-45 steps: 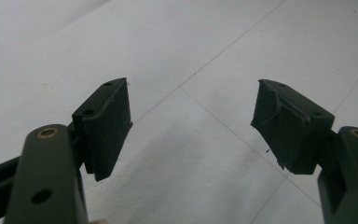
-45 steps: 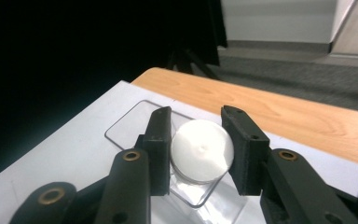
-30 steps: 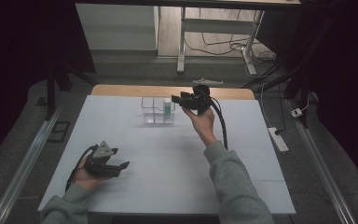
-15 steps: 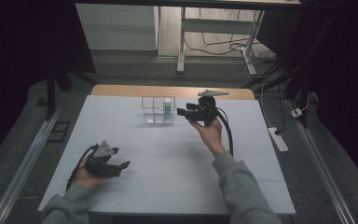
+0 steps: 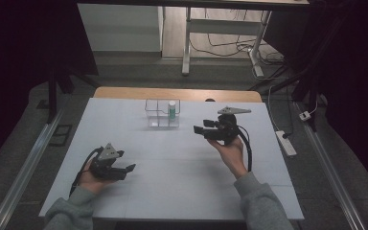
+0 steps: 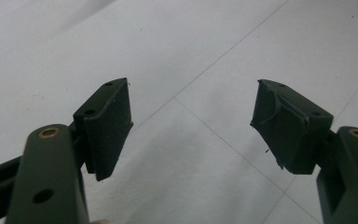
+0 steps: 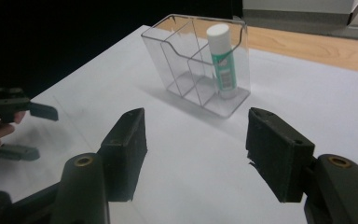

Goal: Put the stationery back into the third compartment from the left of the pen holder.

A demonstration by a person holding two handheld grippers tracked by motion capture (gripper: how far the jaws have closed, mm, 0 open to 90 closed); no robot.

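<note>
A clear plastic organizer (image 5: 159, 115) with several compartments stands at the far middle of the white table (image 5: 182, 187). A glue stick (image 5: 172, 110) with a white cap and green label stands upright in its right end compartment. My right gripper (image 5: 199, 130) hovers to the right of the organizer and a little nearer, pointing left. It is open and its jaws have just been opening, with nothing between them. In the right gripper view the organizer (image 7: 186, 70) and glue stick (image 7: 223, 60) lie ahead of the right gripper (image 7: 196, 122). My left gripper (image 5: 127, 171) rests open and empty at the near left.
A wooden strip (image 5: 124, 92) runs along the table's far edge. A power strip (image 5: 286, 143) lies on the floor to the right, and metal rails (image 5: 24, 172) flank the table. The left gripper (image 7: 35, 131) shows at the left of the right gripper view.
My right gripper has drawn back from the organizer, to the right and toward the person, a little lower. The glue stick stays in the organizer. The left gripper has not moved.
</note>
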